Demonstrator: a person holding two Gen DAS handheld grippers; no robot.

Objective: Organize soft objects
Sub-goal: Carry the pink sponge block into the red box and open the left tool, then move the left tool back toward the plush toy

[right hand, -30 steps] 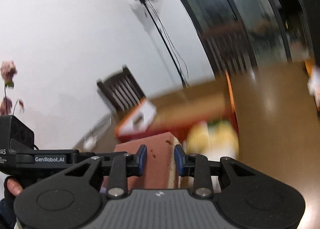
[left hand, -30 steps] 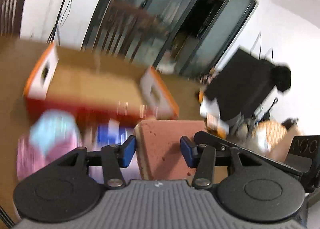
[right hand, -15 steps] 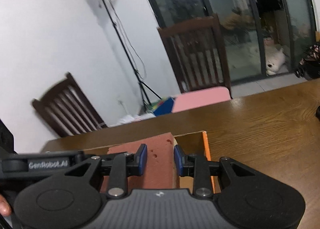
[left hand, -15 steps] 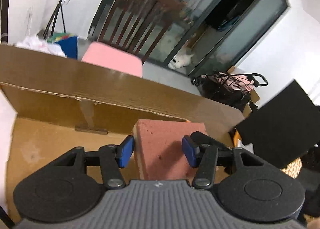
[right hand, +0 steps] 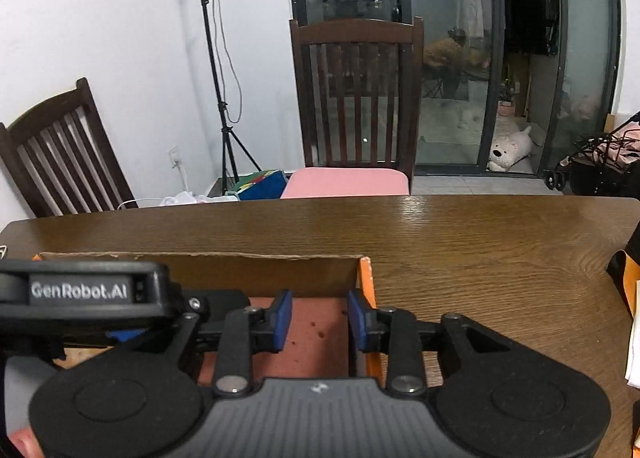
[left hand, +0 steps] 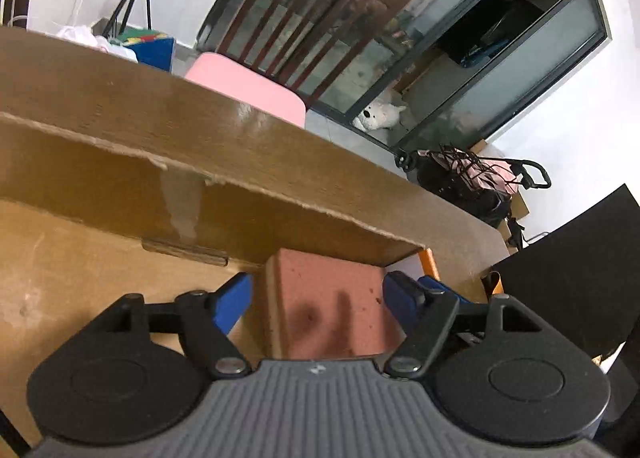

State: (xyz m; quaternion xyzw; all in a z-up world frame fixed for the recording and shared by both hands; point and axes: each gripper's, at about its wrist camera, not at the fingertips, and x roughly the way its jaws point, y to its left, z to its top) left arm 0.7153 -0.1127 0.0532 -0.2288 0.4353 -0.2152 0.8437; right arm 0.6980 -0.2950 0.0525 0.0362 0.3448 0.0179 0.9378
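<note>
As the left gripper (left hand: 318, 298) spreads, its blue pads clear the pink sponge (left hand: 328, 302) inside the cardboard box (left hand: 80, 278). Right gripper (right hand: 319, 318), opening slightly, straddles the sponge (right hand: 316, 334); contact looks uncertain.

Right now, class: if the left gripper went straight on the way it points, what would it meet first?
Most likely the red sponge, lying between the left gripper's opening jaws, which no longer press it. Past it comes the box's far wall. Depth is hard to judge here.
</note>
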